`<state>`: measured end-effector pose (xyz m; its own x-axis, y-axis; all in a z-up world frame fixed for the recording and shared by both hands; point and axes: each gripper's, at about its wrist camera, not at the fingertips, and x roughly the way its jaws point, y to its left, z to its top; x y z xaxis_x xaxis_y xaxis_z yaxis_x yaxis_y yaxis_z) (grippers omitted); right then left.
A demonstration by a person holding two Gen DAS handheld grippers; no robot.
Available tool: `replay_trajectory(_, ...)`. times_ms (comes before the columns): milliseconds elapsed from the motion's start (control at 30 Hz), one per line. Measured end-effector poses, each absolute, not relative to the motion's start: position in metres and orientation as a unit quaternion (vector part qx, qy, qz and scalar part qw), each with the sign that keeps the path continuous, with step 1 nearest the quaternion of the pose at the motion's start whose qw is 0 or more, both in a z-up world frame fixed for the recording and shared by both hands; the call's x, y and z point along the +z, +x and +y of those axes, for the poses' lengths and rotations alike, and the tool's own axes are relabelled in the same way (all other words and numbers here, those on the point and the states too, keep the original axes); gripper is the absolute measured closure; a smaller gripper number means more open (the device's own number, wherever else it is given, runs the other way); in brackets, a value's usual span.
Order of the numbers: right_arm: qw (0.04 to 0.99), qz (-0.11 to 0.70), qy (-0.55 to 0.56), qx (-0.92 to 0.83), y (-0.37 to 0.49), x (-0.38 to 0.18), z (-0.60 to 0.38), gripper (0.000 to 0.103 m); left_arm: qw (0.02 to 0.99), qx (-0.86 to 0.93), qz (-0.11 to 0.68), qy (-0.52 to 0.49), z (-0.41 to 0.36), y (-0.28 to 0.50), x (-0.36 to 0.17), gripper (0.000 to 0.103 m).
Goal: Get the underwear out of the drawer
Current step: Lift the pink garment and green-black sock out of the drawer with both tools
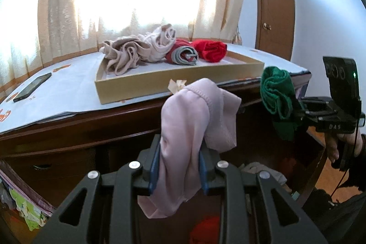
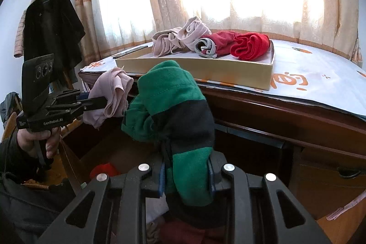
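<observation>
I hold the pink underwear [image 1: 194, 129] clamped in my left gripper [image 1: 179, 166] and the green underwear [image 2: 173, 120] in my right gripper [image 2: 186, 177], both lifted above the open drawer [image 2: 109, 152] near the desk's front edge, ready for the box [image 1: 160, 81].

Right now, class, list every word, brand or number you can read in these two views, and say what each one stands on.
"GenRobot.AI": white lettering on the side of the left gripper, seen from the right wrist view.
Short pale marking on the body of the right gripper, seen from the left wrist view: too blurred to read.
Small logo left of the "GenRobot.AI" lettering: too small to read.
Orange designs on the desk cover: pictures, not readable words.
</observation>
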<state>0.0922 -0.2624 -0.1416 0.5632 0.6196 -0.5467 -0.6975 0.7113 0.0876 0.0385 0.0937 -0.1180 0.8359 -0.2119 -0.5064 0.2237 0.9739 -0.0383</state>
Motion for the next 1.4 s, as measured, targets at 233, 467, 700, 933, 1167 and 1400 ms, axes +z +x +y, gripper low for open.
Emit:
replay_trajectory(233, 0.885, 0.268, -0.071, 0.375, 0.087, -0.141, -0.263, 0.074, 0.962, -0.105, 0.252, 0.001, 0.097, 0.039, -0.117, 0.076)
replay_trajectory(467, 0.889, 0.249, -0.073, 0.378, 0.080, -0.138, -0.265, 0.074, 0.968, -0.090, 0.235, -0.011, 0.101, 0.037, -0.116, 0.076)
replay_trajectory(700, 0.892, 0.234, -0.074, 0.380, 0.076, -0.136, -0.266, 0.074, 0.972, -0.079, 0.221, -0.018, 0.103, 0.034, -0.116, 0.076)
replay_trajectory(933, 0.894, 0.207, -0.081, 0.389, 0.066, -0.134, -0.267, 0.074, 0.976, -0.069, 0.202, -0.028, 0.107, 0.030, -0.114, 0.076)
replay_trajectory(1167, 0.894, 0.197, -0.079, 0.394, 0.064, -0.131, -0.268, 0.073, 0.978, -0.065, 0.196, -0.031, 0.107, 0.029, -0.112, 0.076)
replay_trajectory(1400, 0.896, 0.196, -0.056, 0.395, 0.066, -0.128, -0.275, 0.073, 0.979, -0.067, 0.189, -0.035, 0.105, 0.026, -0.106, 0.076)
